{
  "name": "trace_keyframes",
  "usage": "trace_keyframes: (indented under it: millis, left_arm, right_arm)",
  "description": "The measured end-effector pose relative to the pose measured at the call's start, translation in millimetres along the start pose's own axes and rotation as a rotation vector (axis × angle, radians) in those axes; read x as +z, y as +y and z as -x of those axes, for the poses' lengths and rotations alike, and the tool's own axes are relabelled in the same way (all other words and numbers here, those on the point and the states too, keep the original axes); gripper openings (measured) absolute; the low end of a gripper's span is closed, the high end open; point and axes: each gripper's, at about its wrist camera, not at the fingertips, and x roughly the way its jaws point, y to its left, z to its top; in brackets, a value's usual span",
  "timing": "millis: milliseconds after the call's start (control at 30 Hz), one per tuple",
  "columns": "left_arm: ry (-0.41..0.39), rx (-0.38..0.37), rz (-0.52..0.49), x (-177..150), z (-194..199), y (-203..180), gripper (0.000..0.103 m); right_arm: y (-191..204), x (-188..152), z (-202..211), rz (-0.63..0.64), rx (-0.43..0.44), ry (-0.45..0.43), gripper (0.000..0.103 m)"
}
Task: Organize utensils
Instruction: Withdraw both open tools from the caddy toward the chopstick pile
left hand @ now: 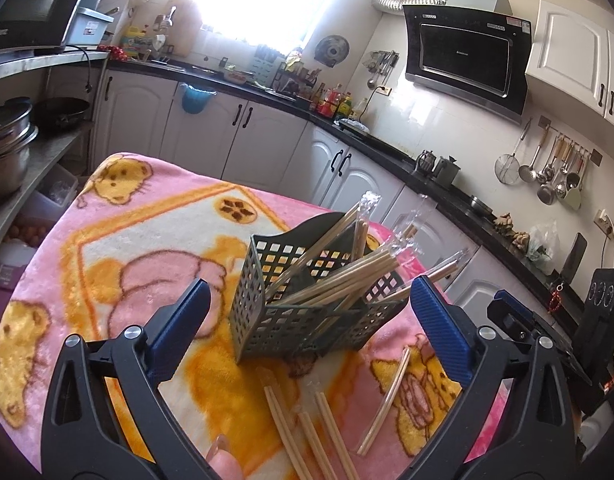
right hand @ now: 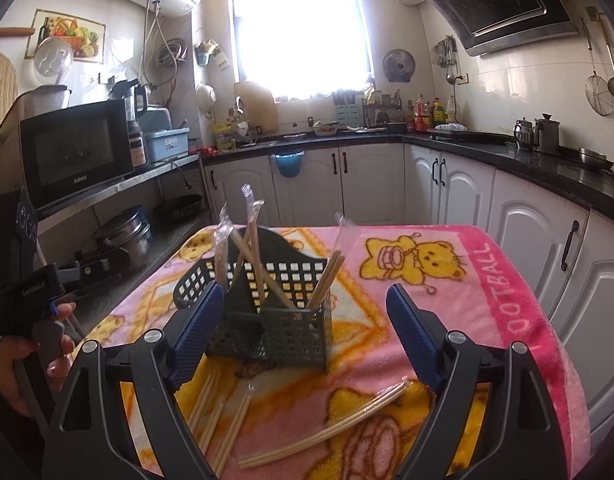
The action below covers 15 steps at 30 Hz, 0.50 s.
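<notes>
A dark green lattice utensil holder (left hand: 303, 304) stands upright on a pink cartoon blanket (left hand: 107, 240), with several plastic-wrapped wooden chopsticks (left hand: 347, 276) leaning in it. My left gripper (left hand: 310, 292) is open, with a blue pad on each side of the holder and short of it, nothing held. More loose chopsticks (left hand: 307, 432) lie on the blanket in front. In the right wrist view the holder (right hand: 275, 320) stands just beyond my open, empty right gripper (right hand: 306, 294). A bent wrapped pair (right hand: 331, 428) and straight chopsticks (right hand: 211, 412) lie under it.
The blanket (right hand: 427, 280) covers a small table that drops off at its edges. White cabinets under a black counter (right hand: 507, 152) run behind and to the right. A shelf with pots (right hand: 123, 236) and a microwave (right hand: 75, 152) stands at the left. A hand (right hand: 27, 356) holds the other gripper's handle.
</notes>
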Motion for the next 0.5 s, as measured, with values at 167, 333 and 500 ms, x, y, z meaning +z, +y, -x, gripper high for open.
trace_keyframes:
  millis: [167, 333, 500]
  left_arm:
    - [0.03, 0.013, 0.003, -8.0, -3.3, 3.1, 0.092]
    - [0.056, 0.026, 0.009, -15.9, -5.8, 7.0, 0.092]
    - [0.085, 0.034, 0.005, -24.4, -8.9, 9.0, 0.092]
  right_arm:
    - [4.7, -7.2, -2.4, 0.009, 0.01, 0.031, 0.081]
    - [8.8, -17.6, -6.8, 0.021, 0.023, 0.071, 0.081]
    - [12.3, -27.4, -11.5, 0.034, 0.039, 0.111, 0.081]
